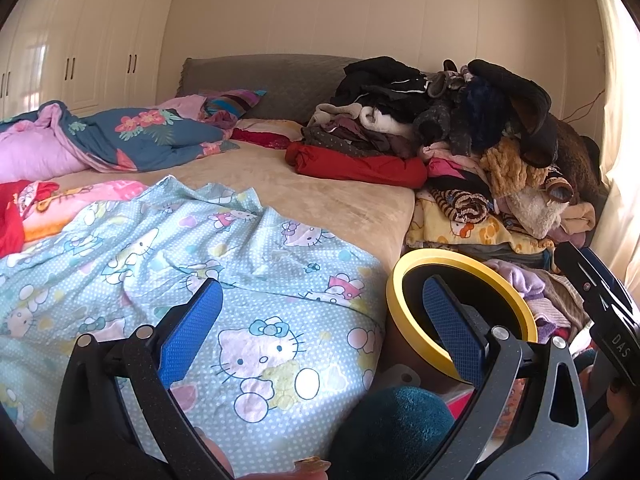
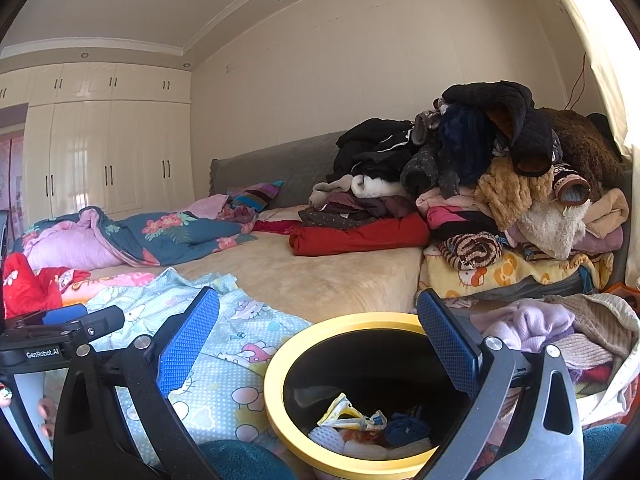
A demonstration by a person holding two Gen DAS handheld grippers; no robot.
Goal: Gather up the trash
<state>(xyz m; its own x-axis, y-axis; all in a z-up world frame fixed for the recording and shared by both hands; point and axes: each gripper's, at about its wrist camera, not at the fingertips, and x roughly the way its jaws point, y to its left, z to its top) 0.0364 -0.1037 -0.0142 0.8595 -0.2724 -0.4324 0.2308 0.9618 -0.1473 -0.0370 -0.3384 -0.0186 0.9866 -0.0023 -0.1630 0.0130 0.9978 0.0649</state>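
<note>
Yellow-rimmed bin point(image 2: 280, 364) | right tool point(image 2: 320, 344) spread above | left tool point(image 1: 324, 320) spread, empty

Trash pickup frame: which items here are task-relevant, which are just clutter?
Task-relevant:
- yellow-rimmed bin
- wrappers and scraps inside it
- left gripper, open, empty
- right gripper, open, empty

Clutter:
- cartoon-cat sheet
- clothes pile
- floral quilt
- red folded garment
- wardrobe
</note>
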